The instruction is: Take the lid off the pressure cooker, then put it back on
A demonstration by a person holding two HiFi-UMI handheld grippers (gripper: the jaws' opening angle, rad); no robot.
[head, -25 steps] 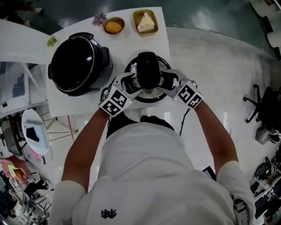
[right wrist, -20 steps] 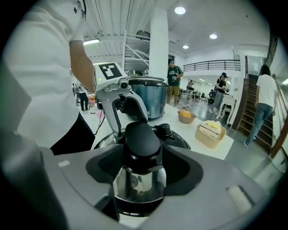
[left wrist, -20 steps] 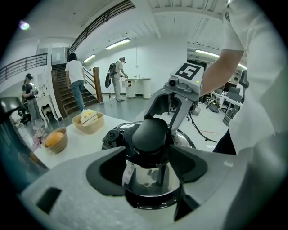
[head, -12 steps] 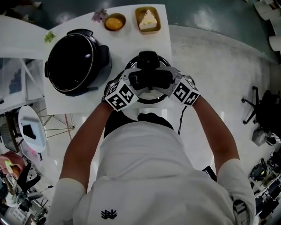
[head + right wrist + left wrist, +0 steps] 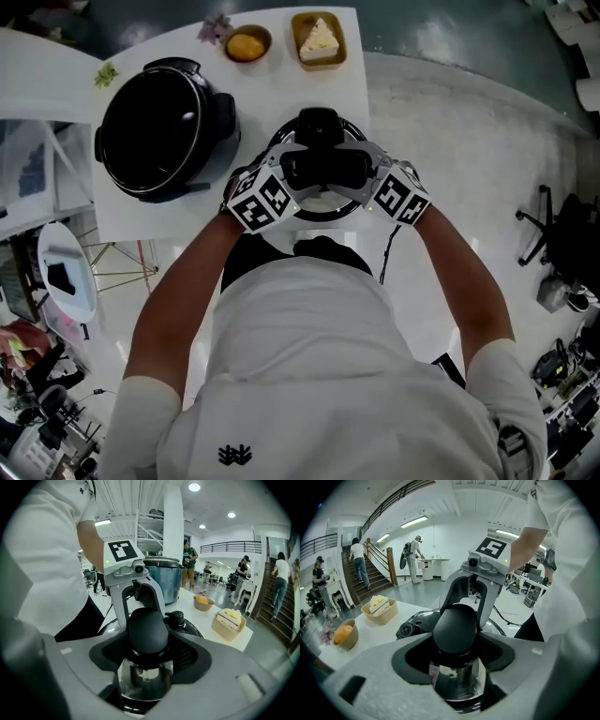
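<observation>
The steel lid (image 5: 319, 214) lies flat on the white table (image 5: 141, 220), to the right of the open pressure cooker pot (image 5: 155, 127). A black knob handle (image 5: 323, 167) stands at the lid's middle, with a valve (image 5: 319, 122) behind it. My left gripper (image 5: 302, 171) reaches the knob from the left and my right gripper (image 5: 349, 171) from the right. In the left gripper view the knob (image 5: 454, 630) stands between jaws that have just been closing, with dark gaps beside it. The right gripper view shows the knob (image 5: 149, 627) likewise between wide jaws.
At the table's far edge stand a bowl with an orange item (image 5: 246, 44) and a tray with a cake slice (image 5: 318, 42). The lid sits close to the table's near edge. People walk far off in the hall.
Both grippers have slid inward over the knob, which showed fully between them a second ago. The lid and pot have stayed in place.
</observation>
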